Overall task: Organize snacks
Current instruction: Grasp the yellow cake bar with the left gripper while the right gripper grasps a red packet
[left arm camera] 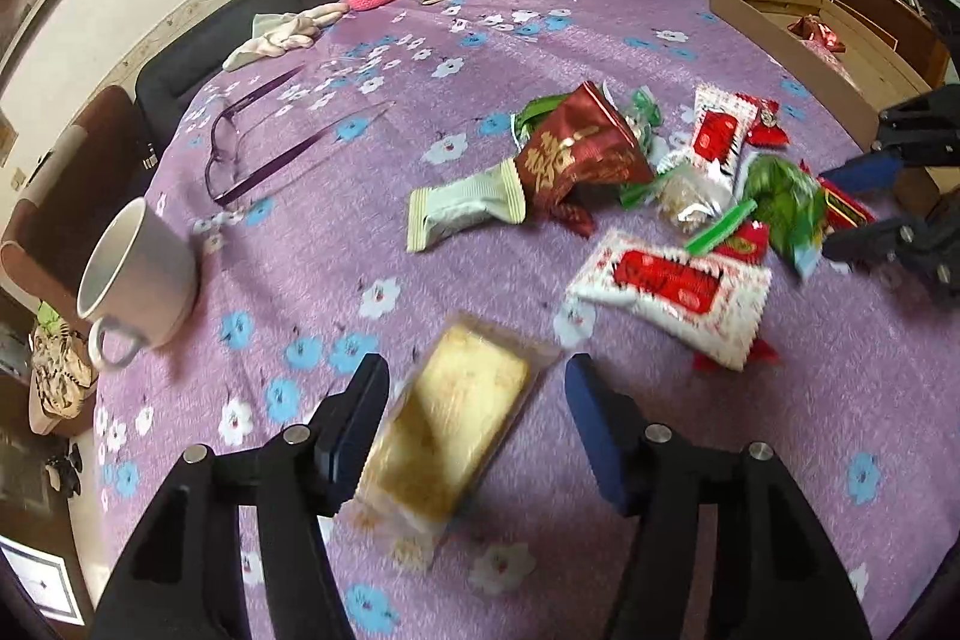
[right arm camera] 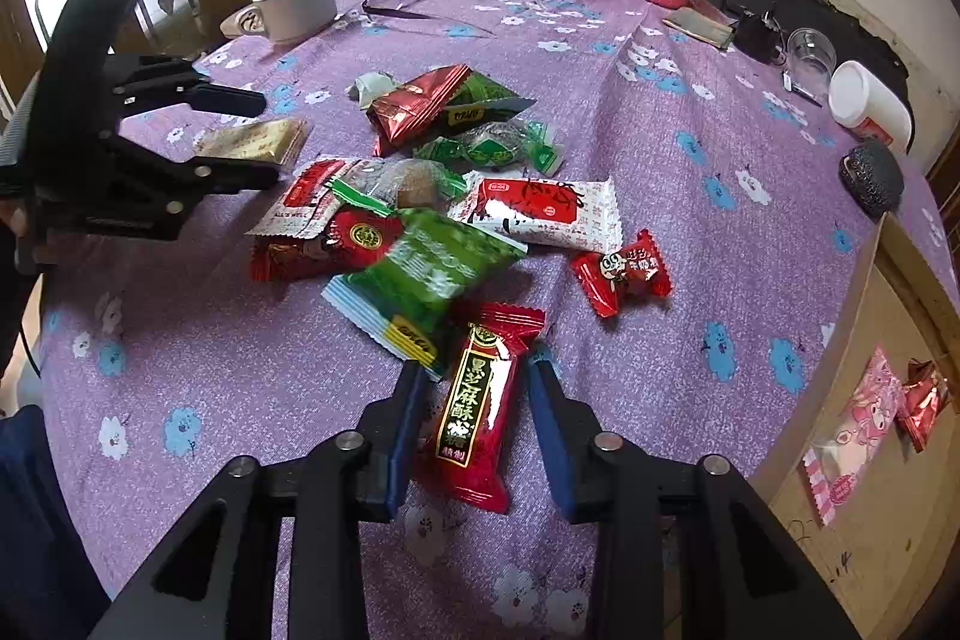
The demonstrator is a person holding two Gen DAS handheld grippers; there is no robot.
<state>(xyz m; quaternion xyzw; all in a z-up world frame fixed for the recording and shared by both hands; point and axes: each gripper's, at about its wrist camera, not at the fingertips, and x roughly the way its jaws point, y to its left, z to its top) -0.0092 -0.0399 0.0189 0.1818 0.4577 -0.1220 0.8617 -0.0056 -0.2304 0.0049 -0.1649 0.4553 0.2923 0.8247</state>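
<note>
Snacks [right arm camera: 432, 196] mostly lie heaped mid-table; only two sit in the box [right arm camera: 864, 466] at the edge, so sorting looks barely begun. Left gripper [left arm camera: 474, 388] straddles a yellow cake [left arm camera: 456, 418], right gripper [right arm camera: 474, 388] a red bar [right arm camera: 477, 412], jaws apart on both. Mug [left arm camera: 144, 274] and glasses [left arm camera: 252, 148] stand clear.

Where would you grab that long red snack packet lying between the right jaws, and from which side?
Grip the red packet across its narrow middle, coming down from above. It lies flat on the tablecloth with its long axis running between the jaws of the right gripper, so they already straddle its two long edges. The crimped ends are thin and floppy, likely to slip.
</note>
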